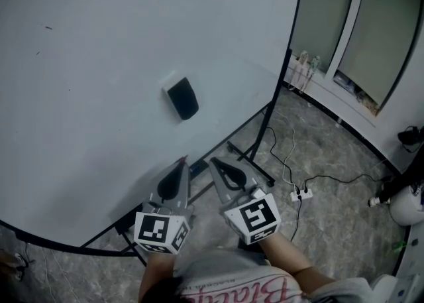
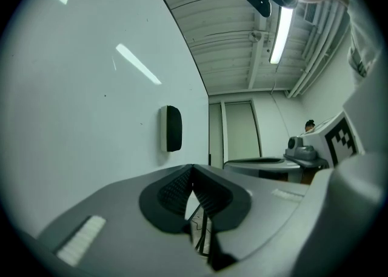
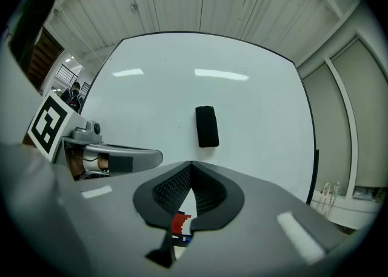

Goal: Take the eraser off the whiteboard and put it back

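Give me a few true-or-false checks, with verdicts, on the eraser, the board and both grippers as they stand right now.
1. The black rectangular eraser sits on the white whiteboard. True.
2. The right gripper is shut on the eraser. False: its jaws are together but empty, and the eraser is on the board, apart from it.
3. The left gripper has its jaws together with nothing between them. True.
4. The whiteboard is covered in writing. False: it is almost bare, with only a few small marks.
5. The white power strip hangs on the whiteboard. False: it lies on the grey floor, to the right of the board's stand.
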Demonstrator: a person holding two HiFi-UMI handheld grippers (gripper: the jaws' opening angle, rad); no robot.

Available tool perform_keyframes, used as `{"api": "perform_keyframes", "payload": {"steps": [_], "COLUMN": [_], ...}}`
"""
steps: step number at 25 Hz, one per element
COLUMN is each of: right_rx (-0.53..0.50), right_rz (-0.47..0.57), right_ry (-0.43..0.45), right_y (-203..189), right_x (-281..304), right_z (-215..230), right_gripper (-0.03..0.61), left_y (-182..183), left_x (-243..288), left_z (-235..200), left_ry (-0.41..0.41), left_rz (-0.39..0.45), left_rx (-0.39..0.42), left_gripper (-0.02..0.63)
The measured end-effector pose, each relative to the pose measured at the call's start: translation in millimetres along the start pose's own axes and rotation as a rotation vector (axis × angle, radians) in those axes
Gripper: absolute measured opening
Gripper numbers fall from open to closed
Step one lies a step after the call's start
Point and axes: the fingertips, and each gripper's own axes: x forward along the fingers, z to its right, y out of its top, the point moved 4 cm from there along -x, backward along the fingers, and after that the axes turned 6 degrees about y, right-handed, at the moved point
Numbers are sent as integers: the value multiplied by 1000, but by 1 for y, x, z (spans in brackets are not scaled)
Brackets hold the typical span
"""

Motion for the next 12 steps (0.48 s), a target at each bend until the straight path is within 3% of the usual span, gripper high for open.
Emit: {"api": "perform_keyframes", "payload": {"steps": [12], "right_rx": [6], "right_rz": [-7], "right_ry": [-16], "right_y": [-4], "right_x": [-3], "right_z": [0], "right_gripper": [-2], "left_y": [-3], "left_x": [2], "left_z": [1], "left_ry": [-14], "left_rz": [-3], "left_rx": [-12], "left_gripper": [-2]}}
